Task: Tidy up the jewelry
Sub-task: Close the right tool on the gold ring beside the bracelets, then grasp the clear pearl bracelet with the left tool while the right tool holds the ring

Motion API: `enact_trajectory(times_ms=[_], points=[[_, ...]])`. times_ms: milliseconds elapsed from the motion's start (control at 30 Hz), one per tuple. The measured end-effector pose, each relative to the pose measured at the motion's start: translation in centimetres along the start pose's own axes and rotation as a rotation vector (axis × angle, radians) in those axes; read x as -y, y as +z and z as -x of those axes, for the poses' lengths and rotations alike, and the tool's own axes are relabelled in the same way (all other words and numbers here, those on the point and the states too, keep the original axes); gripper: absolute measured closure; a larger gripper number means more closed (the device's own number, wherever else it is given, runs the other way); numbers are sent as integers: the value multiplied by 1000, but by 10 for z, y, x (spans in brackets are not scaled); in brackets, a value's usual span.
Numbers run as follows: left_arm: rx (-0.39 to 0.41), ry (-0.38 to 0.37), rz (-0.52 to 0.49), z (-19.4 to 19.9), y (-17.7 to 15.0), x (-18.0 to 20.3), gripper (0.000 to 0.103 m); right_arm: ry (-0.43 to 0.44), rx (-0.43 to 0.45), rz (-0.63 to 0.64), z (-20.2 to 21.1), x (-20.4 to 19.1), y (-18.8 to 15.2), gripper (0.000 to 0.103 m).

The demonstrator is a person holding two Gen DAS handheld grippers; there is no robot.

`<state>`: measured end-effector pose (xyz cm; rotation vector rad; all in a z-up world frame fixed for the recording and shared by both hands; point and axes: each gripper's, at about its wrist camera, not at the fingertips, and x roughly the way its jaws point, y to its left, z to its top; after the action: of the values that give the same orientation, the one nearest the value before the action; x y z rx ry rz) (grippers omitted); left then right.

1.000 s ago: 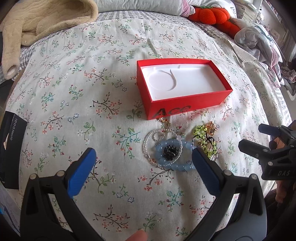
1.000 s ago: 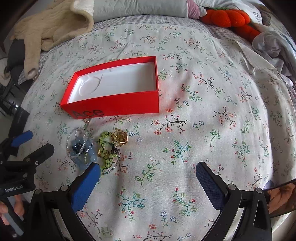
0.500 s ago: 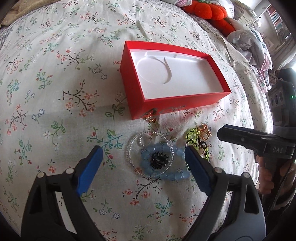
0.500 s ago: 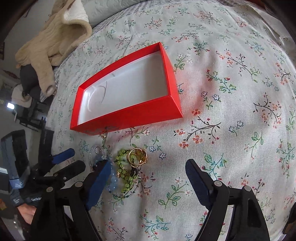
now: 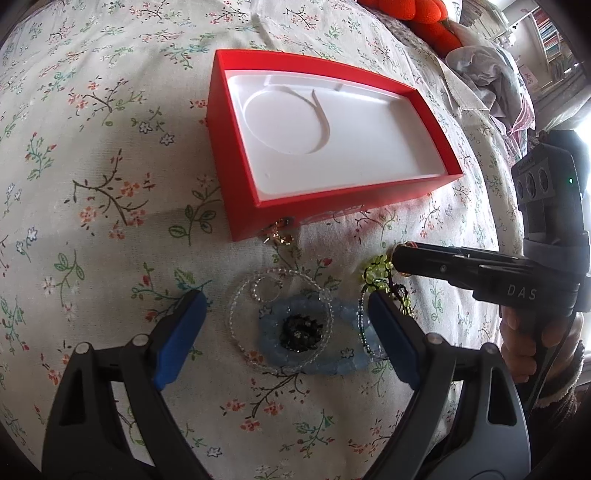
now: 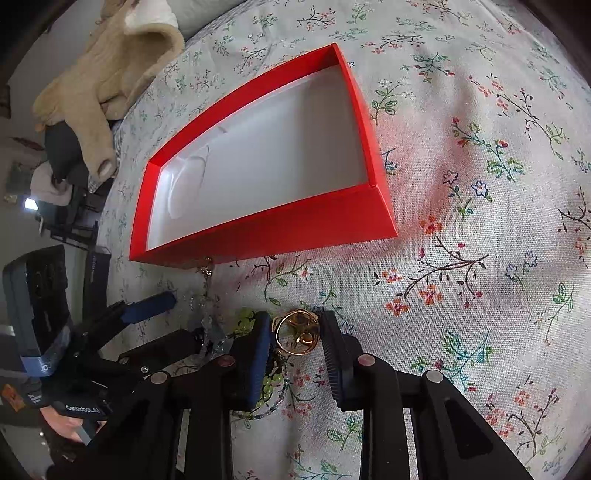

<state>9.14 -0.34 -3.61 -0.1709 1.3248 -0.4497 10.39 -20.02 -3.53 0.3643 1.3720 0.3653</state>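
Note:
A red box (image 5: 236, 192) with a white liner lies open on the floral bedspread; it also shows in the right wrist view (image 6: 280, 229). In front of it lies a heap of jewelry: a pale blue bead bracelet (image 5: 314, 363), a clear bead bracelet (image 5: 240, 302), a black cluster (image 5: 299, 330), green beads (image 5: 376, 267) and a gold ring (image 6: 295, 334). My left gripper (image 5: 284, 332) is open, its fingers either side of the blue bracelet. My right gripper (image 6: 295, 332) has closed around the gold ring, its pads touching it on both sides.
A small gold earring (image 5: 279, 236) lies against the box's front wall. A beige knitted garment (image 6: 110, 70) lies at the bed's far left. An orange plush toy (image 5: 417, 14) and crumpled clothes (image 5: 487, 74) lie at the far right.
Both grippers have moved in low over the jewelry heap. The right gripper's jaws have narrowed from wide open onto the gold ring. The left gripper stays open.

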Motion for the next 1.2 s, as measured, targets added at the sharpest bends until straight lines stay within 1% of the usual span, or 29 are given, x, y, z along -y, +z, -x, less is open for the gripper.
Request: enact_trajectory(times_ms=[133, 200, 267, 300, 333, 367, 433, 600, 633, 667, 700, 800, 1000, 1100, 1133, 1167, 1200], points=[[-14, 35, -22, -7, 1, 6, 15, -28, 25, 2, 6, 0, -2, 75], [-15, 69, -38, -9, 0, 8, 19, -33, 33, 0, 10, 0, -3, 75], [-13, 106, -54, -11, 0, 12, 25, -36, 36, -2, 13, 1, -4, 75], [-10, 116, -58, -11, -1, 13, 26, -37, 36, -1, 12, -1, -4, 75], [-9, 121, -59, -11, -1, 14, 29, -38, 36, -1, 12, -3, -4, 75], [-7, 123, -55, -11, -1, 14, 35, -40, 36, 0, 13, -2, -4, 75], [-6, 127, -46, -10, -2, 11, 42, -46, 39, 3, 15, -2, -5, 75], [1, 122, -28, -6, -3, 6, 49, -51, 53, 4, 21, -1, -7, 75], [6, 124, -21, -3, -4, 5, 55, -53, 55, 4, 22, -1, -8, 75], [10, 133, -17, -1, -4, 3, 69, -55, 58, 6, 23, 0, -8, 75], [8, 129, -11, 2, -7, -2, 71, -59, 62, 7, 24, -1, -8, 75], [7, 123, 2, 5, -6, -5, 71, -58, 68, 9, 27, -2, -10, 75], [46, 104, 18, 24, -14, -13, 72, -54, 73, 11, 32, -3, -15, 75], [54, 113, 26, 30, -18, -20, 72, -53, 77, 10, 33, -3, -16, 75], [48, 120, 30, 29, -19, -23, 74, -54, 77, 9, 33, -3, -16, 75], [38, 128, 33, 27, -21, -26, 79, -55, 78, 8, 33, -2, -17, 75], [28, 140, 34, 24, -21, -30, 82, -56, 78, 6, 33, -2, -17, 75]])
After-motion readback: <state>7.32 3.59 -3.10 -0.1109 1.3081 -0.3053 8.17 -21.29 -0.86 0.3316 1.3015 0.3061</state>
